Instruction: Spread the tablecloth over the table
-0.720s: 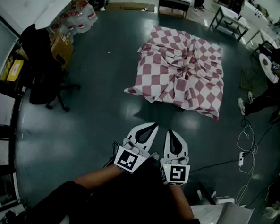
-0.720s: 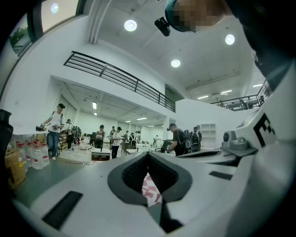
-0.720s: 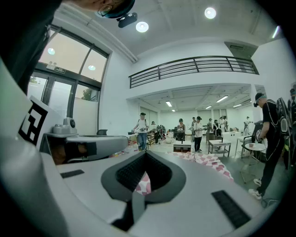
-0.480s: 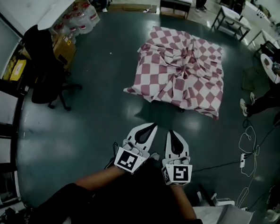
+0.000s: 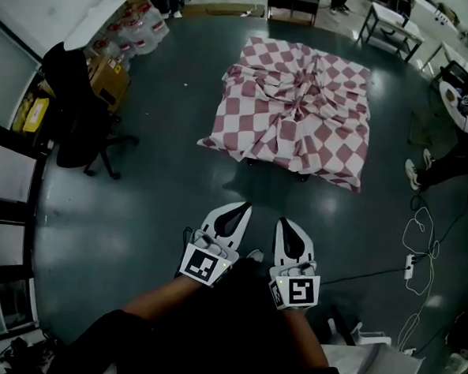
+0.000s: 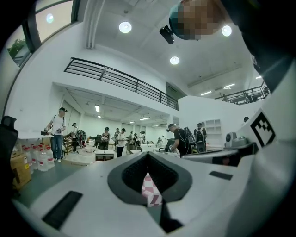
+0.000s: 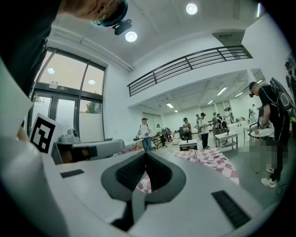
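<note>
Checked tablecloth (image 5: 290, 111) lay bunched over the table, which was hidden beneath it, folds twisted toward the middle, near-left corner drooping toward the floor, well ahead of the person. Left gripper (image 5: 239, 211) and right gripper (image 5: 284, 225) were held close to the body, jaws pressed together on nothing. Likely risks: a hard tug on one edge could drag the whole cloth off; the walk-up could snag the floor cable (image 5: 417, 233) at right.

Creased matt cloth of the tablecloth (image 5: 290, 107); smooth, glossy, light-reflecting dark floor (image 5: 138, 208)
</note>
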